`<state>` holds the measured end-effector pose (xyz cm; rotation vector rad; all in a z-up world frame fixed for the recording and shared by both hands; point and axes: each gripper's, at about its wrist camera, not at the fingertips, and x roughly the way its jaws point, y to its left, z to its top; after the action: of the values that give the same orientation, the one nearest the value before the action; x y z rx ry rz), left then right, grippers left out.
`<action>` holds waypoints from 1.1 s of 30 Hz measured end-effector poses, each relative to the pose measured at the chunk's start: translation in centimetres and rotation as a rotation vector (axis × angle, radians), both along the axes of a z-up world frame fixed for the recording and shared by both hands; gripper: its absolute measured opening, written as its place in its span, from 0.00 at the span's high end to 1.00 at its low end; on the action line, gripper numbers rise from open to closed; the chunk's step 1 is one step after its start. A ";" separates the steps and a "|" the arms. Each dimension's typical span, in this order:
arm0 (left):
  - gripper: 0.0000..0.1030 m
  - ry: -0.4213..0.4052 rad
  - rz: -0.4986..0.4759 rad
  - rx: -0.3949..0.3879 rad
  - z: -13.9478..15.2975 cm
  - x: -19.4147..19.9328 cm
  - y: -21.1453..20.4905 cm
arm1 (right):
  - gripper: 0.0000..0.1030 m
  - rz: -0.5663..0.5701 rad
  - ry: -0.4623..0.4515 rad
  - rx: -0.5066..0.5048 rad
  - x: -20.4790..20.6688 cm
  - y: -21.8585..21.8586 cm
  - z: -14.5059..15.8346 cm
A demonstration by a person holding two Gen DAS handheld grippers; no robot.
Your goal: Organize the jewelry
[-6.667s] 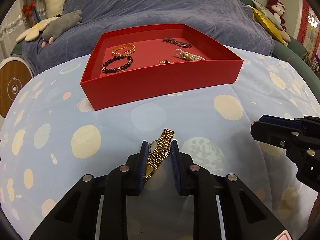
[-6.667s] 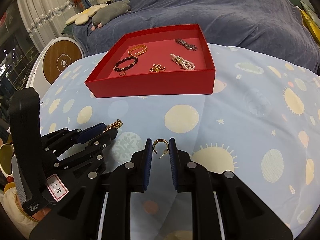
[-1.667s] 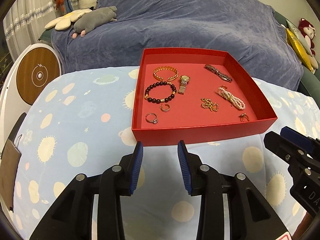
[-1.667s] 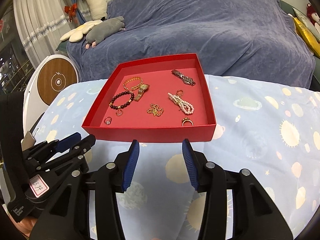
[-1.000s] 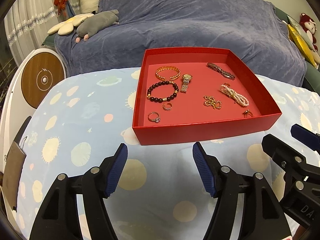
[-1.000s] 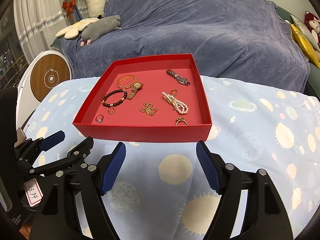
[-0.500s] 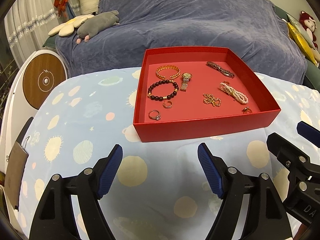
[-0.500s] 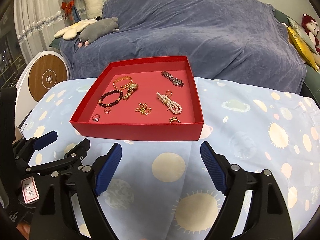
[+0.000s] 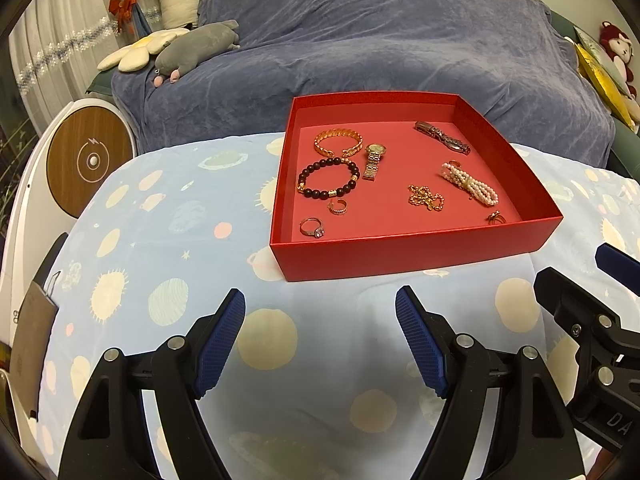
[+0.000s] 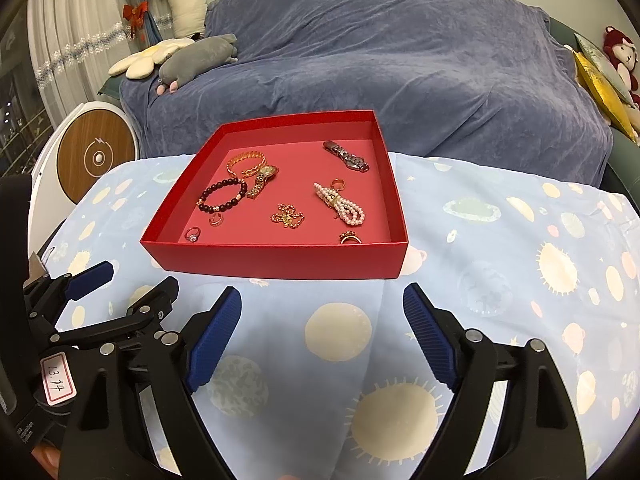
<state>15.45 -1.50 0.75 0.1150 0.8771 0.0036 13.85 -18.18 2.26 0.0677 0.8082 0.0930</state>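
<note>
A red tray (image 9: 416, 254) (image 10: 280, 264) sits on the blue patterned cloth and holds the jewelry. Inside lie a gold watch (image 9: 374, 160) (image 10: 262, 180), a dark bead bracelet (image 9: 328, 178), a gold chain bracelet (image 9: 338, 140), a pearl bracelet (image 9: 472, 184) (image 10: 340, 204), a silver watch (image 9: 442, 138), a gold necklace (image 9: 426, 198) and small rings (image 9: 312, 227). My left gripper (image 9: 320, 336) is open and empty, in front of the tray. My right gripper (image 10: 322, 332) is open and empty, also in front of the tray.
A sofa under a blue-grey cover (image 9: 380, 40) stands behind the table with plush toys (image 9: 192, 46) on it. A round white and wood device (image 9: 90, 160) stands at the left. The other gripper shows at each view's edge (image 9: 592, 344) (image 10: 80, 320).
Both grippers opened wide and pulled back from the tray. The gold watch and the small gold ring that they held earlier now lie in the tray.
</note>
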 end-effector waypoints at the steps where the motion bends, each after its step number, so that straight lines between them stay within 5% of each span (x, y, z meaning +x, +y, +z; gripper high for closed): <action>1: 0.27 0.001 0.002 -0.001 0.0 -0.1 0.1 | 0.19 -0.002 0.000 0.001 0.0 0.0 0.0; 13: 0.19 0.002 0.017 0.008 -0.3 -0.3 0.6 | 0.10 -0.013 -0.013 -0.014 0.1 -0.1 -0.3; 33: 0.18 0.000 0.018 0.011 -0.3 -0.3 0.6 | 0.09 -0.011 -0.014 -0.019 0.0 0.0 -0.4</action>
<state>15.15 -0.87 0.42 0.1177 0.8779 0.0255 13.86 -18.18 1.89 0.0538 0.7948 0.0755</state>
